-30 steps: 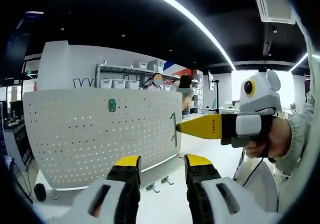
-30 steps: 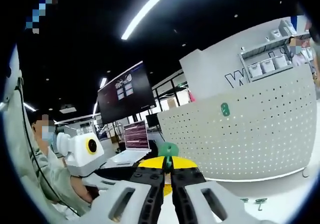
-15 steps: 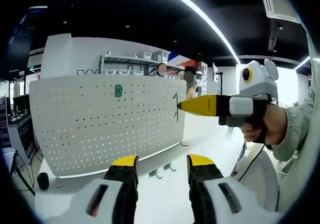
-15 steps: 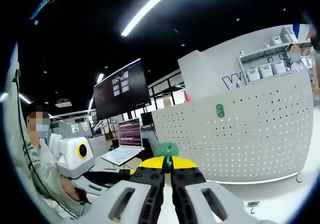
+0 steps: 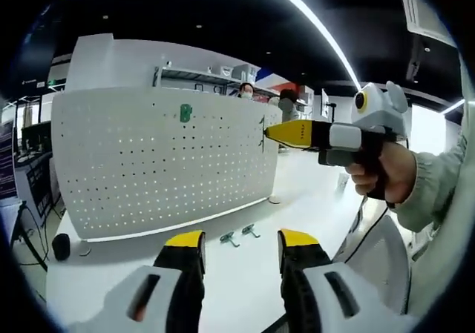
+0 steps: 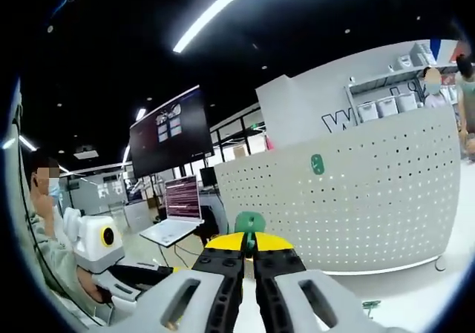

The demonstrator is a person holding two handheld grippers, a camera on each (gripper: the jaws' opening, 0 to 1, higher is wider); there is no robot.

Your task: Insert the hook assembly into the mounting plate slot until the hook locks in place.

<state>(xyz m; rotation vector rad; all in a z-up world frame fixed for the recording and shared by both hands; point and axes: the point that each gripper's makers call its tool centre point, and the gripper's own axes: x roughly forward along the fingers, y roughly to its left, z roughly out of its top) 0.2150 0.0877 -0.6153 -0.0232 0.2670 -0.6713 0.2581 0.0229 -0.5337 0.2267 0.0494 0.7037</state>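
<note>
The perforated mounting plate looks like matt white painted sheet metal, the small hooks on the smooth white table are bare grey metal, and the gripper casings appear as matt white plastic with glossy yellow-and-black fingertips.

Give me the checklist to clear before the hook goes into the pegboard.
1. Hook gripped: ok, the right gripper is shut on it, jaws together in the right gripper view.
2. Hook close to the pegboard: cannot tell, in the left gripper view the right gripper's tip sits by the board's right edge, but depth is unclear.
3. Hook lined up with a hole: cannot tell, too small to see.
4. Left gripper free: ok, jaws apart, nothing between them.
5. Spare hooks out of the way: ok, they lie on the table in front of the board.
6. Board upright: ok.
</note>
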